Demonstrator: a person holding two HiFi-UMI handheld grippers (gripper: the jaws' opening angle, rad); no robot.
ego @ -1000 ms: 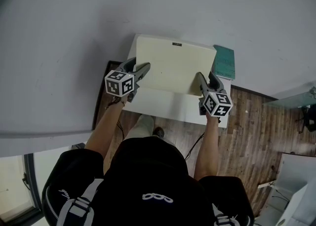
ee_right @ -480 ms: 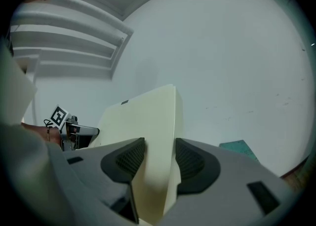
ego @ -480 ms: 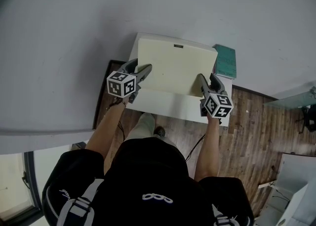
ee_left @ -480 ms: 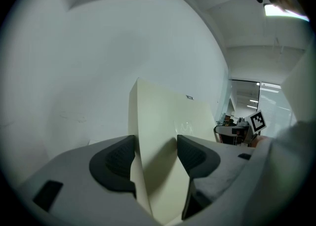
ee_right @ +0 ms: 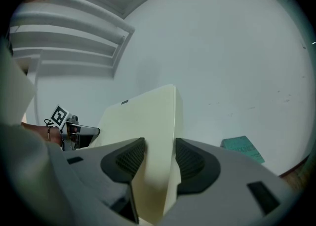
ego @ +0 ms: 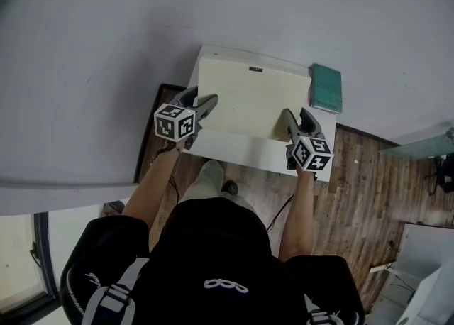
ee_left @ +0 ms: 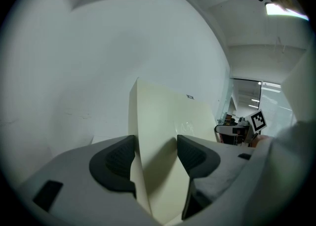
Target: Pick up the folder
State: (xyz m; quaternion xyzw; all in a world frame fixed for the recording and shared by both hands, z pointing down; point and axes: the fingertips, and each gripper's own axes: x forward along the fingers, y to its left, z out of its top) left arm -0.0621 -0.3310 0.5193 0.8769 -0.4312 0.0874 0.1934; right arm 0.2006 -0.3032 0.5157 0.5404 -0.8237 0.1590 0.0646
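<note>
A thick cream folder (ego: 252, 96) is held over the white table (ego: 241, 150), gripped at both side edges. My left gripper (ego: 201, 98) is shut on its left edge, and in the left gripper view the folder (ee_left: 163, 121) fills the gap between the dark pads (ee_left: 116, 158). My right gripper (ego: 298, 114) is shut on its right edge, and in the right gripper view the folder (ee_right: 143, 121) stands between the pads (ee_right: 190, 163). Each gripper's marker cube faces the head camera. The folder's underside is hidden.
A teal book (ego: 326, 88) lies on the table's far right corner, close to the folder's right edge, and shows as the teal book (ee_right: 243, 148) in the right gripper view. A grey wall stands behind the table. Wooden floor (ego: 362, 182) lies to the right.
Both grippers and the folder between them have drifted slightly. More of the table's far edge now shows beyond the folder. The grips look unchanged.
</note>
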